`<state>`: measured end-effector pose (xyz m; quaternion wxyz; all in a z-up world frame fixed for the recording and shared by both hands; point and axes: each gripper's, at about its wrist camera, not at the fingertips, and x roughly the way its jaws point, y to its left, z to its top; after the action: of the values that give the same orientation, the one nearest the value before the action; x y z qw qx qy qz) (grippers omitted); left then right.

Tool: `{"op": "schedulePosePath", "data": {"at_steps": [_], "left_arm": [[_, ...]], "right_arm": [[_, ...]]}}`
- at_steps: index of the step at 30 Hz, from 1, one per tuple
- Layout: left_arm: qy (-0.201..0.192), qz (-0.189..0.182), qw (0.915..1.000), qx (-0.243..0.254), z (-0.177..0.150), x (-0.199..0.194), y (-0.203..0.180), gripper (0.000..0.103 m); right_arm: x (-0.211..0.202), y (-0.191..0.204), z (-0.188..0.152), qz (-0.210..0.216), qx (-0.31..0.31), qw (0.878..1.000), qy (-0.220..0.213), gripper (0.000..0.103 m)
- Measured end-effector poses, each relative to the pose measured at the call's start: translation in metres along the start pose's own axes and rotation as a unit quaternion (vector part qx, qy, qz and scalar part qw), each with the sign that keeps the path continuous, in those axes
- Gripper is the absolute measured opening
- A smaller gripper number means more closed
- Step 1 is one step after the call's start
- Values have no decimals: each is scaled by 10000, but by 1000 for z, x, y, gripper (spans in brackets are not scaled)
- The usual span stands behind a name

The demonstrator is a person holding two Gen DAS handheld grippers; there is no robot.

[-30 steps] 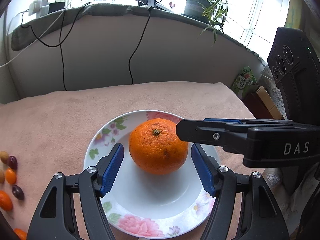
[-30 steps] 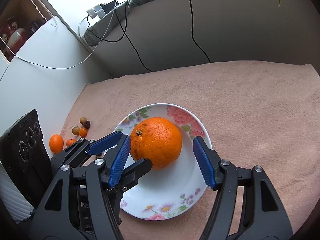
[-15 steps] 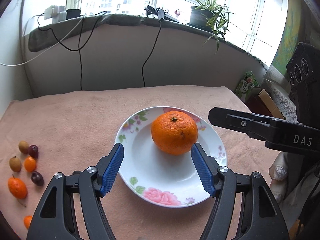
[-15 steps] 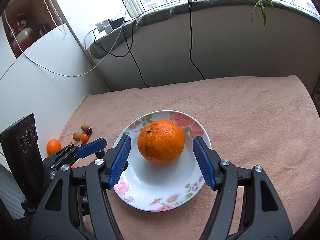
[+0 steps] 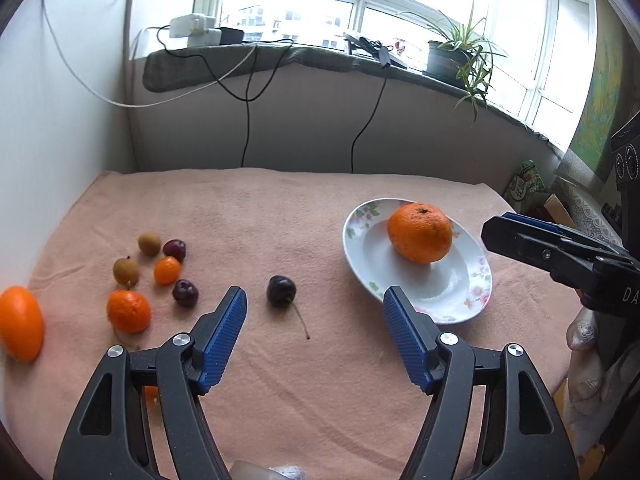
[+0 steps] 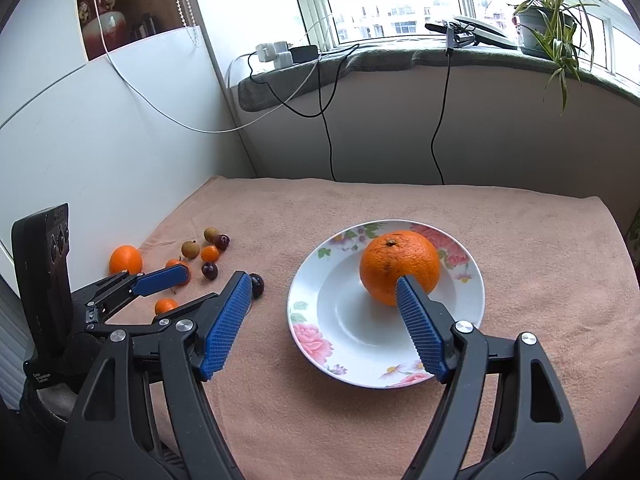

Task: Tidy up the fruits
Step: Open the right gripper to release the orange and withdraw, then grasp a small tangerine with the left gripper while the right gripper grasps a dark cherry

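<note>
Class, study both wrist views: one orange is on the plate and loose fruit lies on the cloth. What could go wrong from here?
1. The dark cherry is small and round; the open left gripper may nudge it so it rolls on the cloth.
2. The big orange sits off-centre in the plate; added fruit could knock it.
3. The right gripper, also open, hangs close beside the left; they might collide.

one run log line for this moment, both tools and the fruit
left tool: open, empty, over cherry | right tool: open, empty, at plate | orange: on plate | small fruits: loose on cloth
</note>
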<state>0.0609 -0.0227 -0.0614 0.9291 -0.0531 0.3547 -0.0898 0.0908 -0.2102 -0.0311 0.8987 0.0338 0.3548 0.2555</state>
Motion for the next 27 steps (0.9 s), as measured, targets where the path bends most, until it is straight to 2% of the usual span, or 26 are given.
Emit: {"op": "schedulePosePath", "data": {"at_steps": [4,11,13,15,16,19,21,27], "left_arm": [[9,158,9991,-383,-15,-12,28,71],[76,494,9954,-818,-43,-26,68,71],[105,534,9943,-918,-49,-27,77,71],[121,540,9934,-1007,-53,-29,85,71],[123,542,9931,-1037,-55,-29,88,71],[129,469,9922,-1148,-59,-28,95,66],[161,384,9913,-1248,-61,-26,100,60],[187,228,9908,-1322,-62,-22,102,54]], "right_arm": [[11,14,-4,299,-32,9994,154,77],[39,43,-6,531,-286,9973,428,77],[50,51,-5,615,-379,9959,542,73],[62,58,-5,635,-480,9944,692,61],[68,61,-5,649,-542,9935,756,60],[85,69,-2,586,-742,9915,895,55],[98,71,0,544,-823,9898,1032,46],[130,75,5,320,-1117,9843,1329,41]]}}
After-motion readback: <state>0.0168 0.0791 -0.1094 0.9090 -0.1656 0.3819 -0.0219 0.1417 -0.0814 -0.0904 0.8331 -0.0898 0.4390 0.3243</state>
